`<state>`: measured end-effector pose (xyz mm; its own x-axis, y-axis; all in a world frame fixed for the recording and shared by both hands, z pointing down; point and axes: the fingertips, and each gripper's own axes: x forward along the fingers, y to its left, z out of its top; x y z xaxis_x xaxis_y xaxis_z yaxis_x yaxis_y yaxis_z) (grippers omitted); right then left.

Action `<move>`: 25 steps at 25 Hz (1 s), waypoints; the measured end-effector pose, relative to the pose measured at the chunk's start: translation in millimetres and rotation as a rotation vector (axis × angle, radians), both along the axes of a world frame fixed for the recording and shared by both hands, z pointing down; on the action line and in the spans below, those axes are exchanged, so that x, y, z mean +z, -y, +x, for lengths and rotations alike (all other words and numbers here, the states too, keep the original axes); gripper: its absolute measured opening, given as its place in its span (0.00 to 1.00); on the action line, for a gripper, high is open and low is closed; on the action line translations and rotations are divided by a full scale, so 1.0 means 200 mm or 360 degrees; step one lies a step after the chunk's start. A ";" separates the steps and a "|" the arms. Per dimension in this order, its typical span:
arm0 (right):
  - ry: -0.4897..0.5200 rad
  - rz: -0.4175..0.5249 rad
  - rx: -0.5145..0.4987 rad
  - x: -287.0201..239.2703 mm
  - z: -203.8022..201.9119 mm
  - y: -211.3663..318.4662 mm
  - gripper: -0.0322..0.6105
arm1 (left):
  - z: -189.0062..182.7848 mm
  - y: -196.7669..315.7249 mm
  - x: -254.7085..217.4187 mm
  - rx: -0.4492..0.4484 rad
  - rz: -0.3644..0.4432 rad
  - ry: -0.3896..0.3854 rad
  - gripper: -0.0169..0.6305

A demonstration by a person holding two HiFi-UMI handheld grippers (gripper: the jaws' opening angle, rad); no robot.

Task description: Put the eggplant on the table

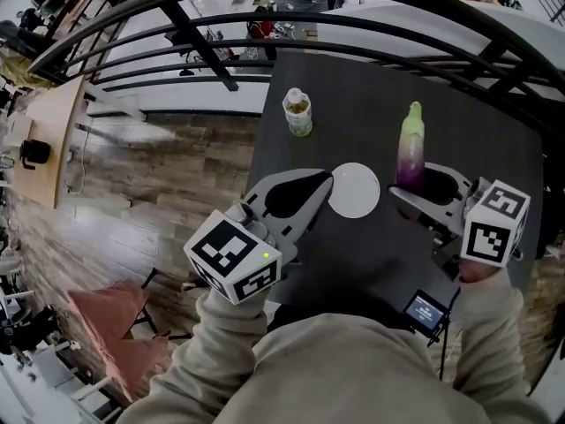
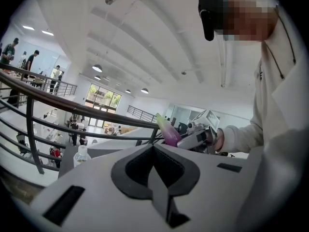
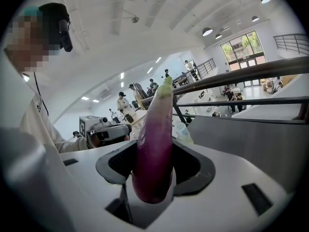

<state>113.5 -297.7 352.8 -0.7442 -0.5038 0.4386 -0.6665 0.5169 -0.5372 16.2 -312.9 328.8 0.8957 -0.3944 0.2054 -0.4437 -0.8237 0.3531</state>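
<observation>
The eggplant, purple with a pale green top, stands upright in my right gripper, which is shut on its lower part above the right side of the dark table. In the right gripper view the eggplant rises between the two jaws of that gripper. My left gripper is shut and holds nothing; its tip is at the left edge of a white plate. From the left gripper view its jaws meet, and the eggplant shows beyond them.
A small plastic bottle stands at the table's far left. Curved black railings run beyond and left of the table, with a lower floor past them. A small screen device hangs near the person's chest.
</observation>
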 end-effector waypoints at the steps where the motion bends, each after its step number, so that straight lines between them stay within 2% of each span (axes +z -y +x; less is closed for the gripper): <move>1: -0.0004 -0.0013 -0.0006 0.03 -0.01 0.01 0.41 | -0.02 0.00 0.03 -0.0012 -0.0015 0.0000 0.03; 11: -0.0039 -0.0125 -0.0017 0.31 -0.03 0.03 0.41 | -0.10 0.02 0.24 -0.0124 -0.0072 0.0015 0.03; 25: -0.0139 -0.0264 -0.0056 0.66 -0.05 0.01 0.41 | -0.09 -0.05 0.54 -0.0145 -0.0188 0.0033 0.03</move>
<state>103.7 -298.9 484.6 -0.7155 -0.3935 0.5773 -0.6975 0.4501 -0.5576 -2.8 -302.8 437.3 0.8526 -0.4456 0.2731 -0.5226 -0.7330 0.4355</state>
